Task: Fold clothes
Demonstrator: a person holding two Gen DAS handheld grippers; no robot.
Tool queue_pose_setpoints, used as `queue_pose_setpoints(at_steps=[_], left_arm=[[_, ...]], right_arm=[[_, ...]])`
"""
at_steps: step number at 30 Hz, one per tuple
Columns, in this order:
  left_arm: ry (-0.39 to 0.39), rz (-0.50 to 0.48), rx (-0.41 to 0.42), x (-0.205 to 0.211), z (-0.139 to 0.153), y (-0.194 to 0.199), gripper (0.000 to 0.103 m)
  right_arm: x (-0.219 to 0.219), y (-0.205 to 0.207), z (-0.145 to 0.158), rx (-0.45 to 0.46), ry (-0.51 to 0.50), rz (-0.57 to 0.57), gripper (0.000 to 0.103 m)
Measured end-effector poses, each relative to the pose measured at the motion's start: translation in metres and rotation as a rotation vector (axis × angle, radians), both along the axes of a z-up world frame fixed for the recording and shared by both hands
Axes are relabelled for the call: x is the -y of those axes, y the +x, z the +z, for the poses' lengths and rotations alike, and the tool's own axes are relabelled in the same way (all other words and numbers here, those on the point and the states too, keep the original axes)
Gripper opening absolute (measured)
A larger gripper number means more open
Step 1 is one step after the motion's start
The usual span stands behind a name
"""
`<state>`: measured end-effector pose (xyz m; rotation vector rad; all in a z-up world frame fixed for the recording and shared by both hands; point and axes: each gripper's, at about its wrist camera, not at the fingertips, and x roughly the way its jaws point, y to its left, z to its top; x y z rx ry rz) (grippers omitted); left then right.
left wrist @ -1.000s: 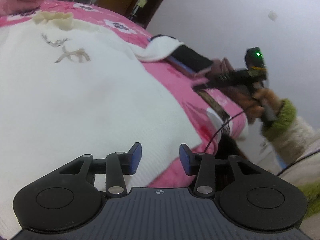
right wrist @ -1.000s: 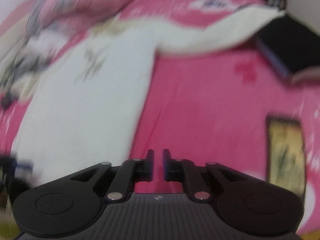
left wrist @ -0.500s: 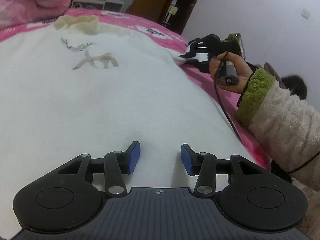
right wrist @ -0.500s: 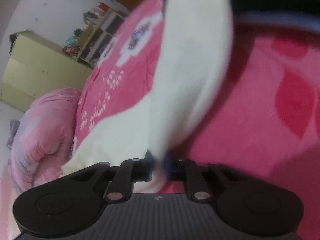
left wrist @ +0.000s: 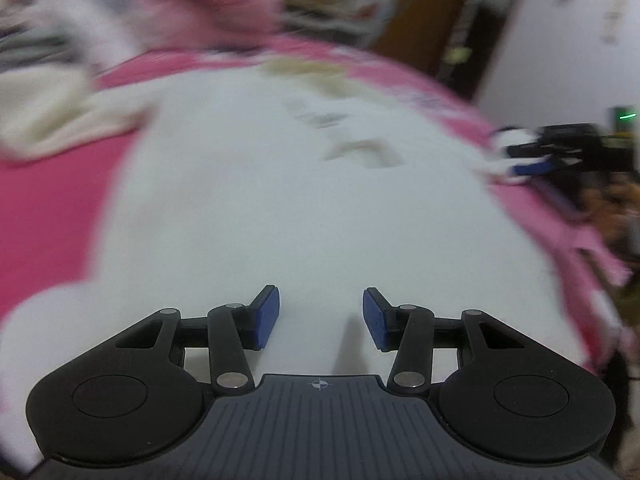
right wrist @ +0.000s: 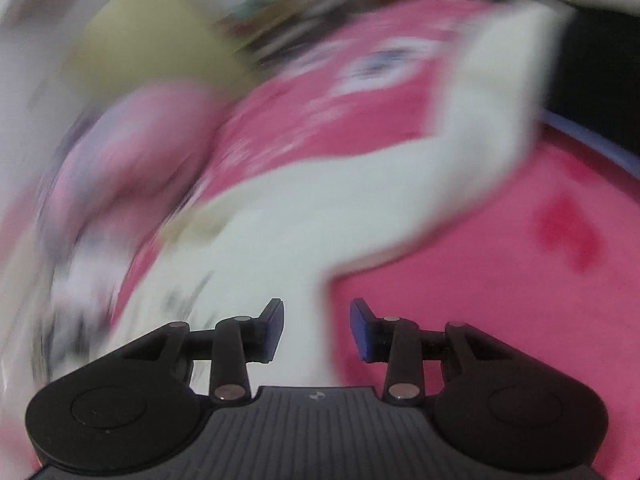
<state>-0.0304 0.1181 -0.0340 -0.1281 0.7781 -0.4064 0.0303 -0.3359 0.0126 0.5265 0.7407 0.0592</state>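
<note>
The white sweater [left wrist: 304,208] lies spread on the pink bed cover [left wrist: 52,208], body flat, and we find no fold in it that the blurred frames let us confirm. Nearest the left camera, the left tool [left wrist: 321,317] hovers low over the hem end of the body, released, its blue pads apart with only cloth behind them. Nearest the right camera, the right tool [right wrist: 317,330] is likewise released, holding nothing, at the garment's side edge where white cloth meets pink cover. Beyond it, one sleeve [right wrist: 492,128] runs outward across the bed toward a dark flat object [right wrist: 600,92]. Farther up the body we note a faint grey print [left wrist: 360,152] and the collar [left wrist: 308,68], both smeared by motion.

Our judgement: whichever edge is taken, each tool should close on a single layer at a corner or cuff, lift just clear, and carry it over evenly so the body stays unwrinkled. We cannot tell which fold is in hand.
</note>
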Motion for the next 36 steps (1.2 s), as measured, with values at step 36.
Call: queue_pose_setpoints(at_steps=[36], left_arm=[[-0.026,0.194,-0.076,-0.089,-0.002,-0.041,0.037]], right_arm=[[-0.167,-0.135,0.013,0.146,-0.311,0.605,0.039]])
